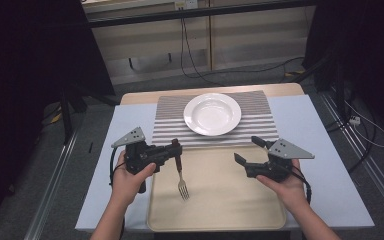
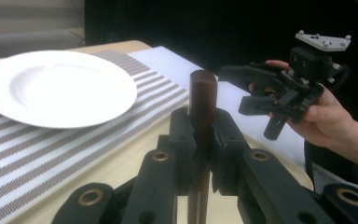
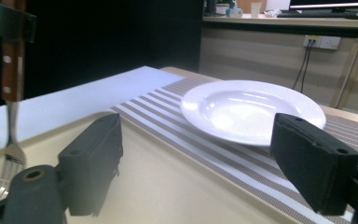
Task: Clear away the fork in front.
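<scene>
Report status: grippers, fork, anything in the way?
Left gripper shut on fork handle, tines hanging over tray. Right gripper open, empty. Plate on striped mat, apart; nothing blocking.

Grey floor (image 1: 230,77), wood-panelled wall (image 1: 250,37), trailing cables (image 1: 187,55), dark surroundings

Even overhead light falls on the table (image 1: 325,165), while the surrounding room is dark. The white plate (image 1: 212,114) shows soft glare, most strongly in the right gripper view. Shadows are faint. In both gripper views the near black jaws are blurred and the background is soft.
</scene>
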